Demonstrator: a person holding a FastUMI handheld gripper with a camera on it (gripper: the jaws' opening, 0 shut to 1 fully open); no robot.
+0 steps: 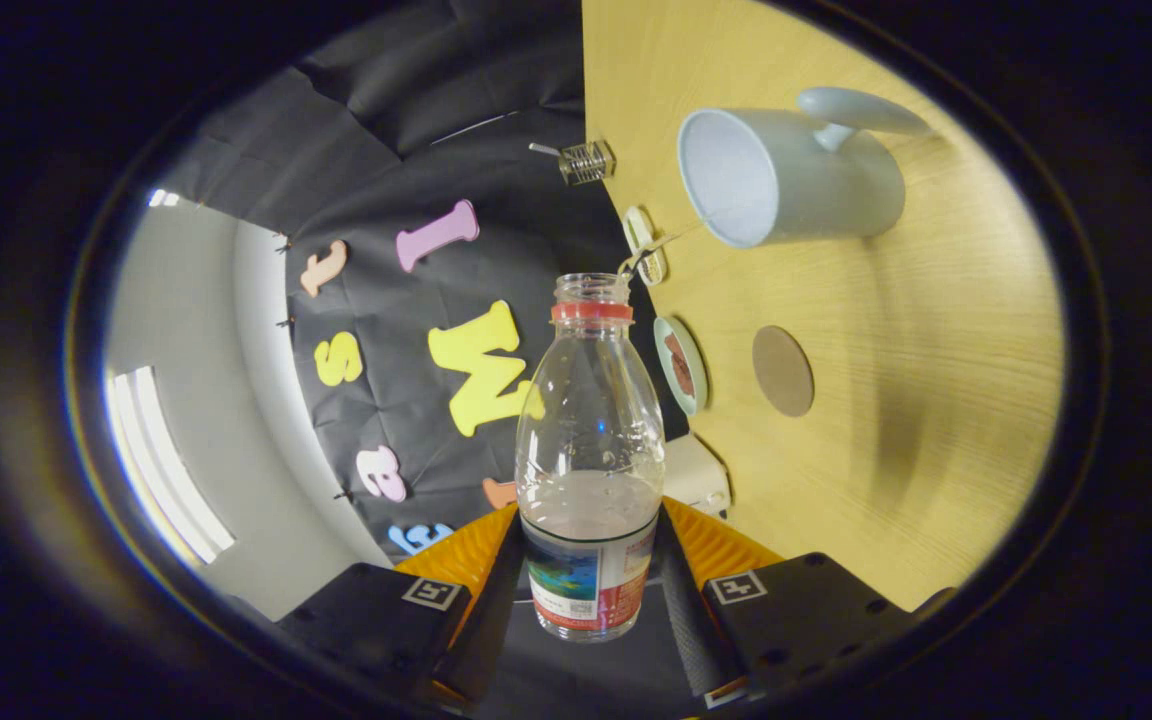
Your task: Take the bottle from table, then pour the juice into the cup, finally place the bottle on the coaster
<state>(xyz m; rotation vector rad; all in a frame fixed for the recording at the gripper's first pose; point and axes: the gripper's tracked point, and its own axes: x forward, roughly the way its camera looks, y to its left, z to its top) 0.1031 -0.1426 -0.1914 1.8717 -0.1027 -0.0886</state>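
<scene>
Gripper [591, 560]: clamped on the bottle, one finger pressed against each side of its labelled lower body.
Bottle [590, 450]: clear plastic, held between the fingers, neck pointing away from the camera; cap off, open mouth with a red ring just under it; a little pale liquid pooled in the lower part, level with the top of the label.
Cup [786, 175]: pale grey-blue mug with a handle, standing on the wooden table [936, 400], well beyond the bottle's mouth, apart from it.
Coaster [783, 371]: round, brown, flat on the table between cup and fingers, nothing on it.
Small dish [681, 365]: green-rimmed, just beside the coaster, near the table's edge.
</scene>
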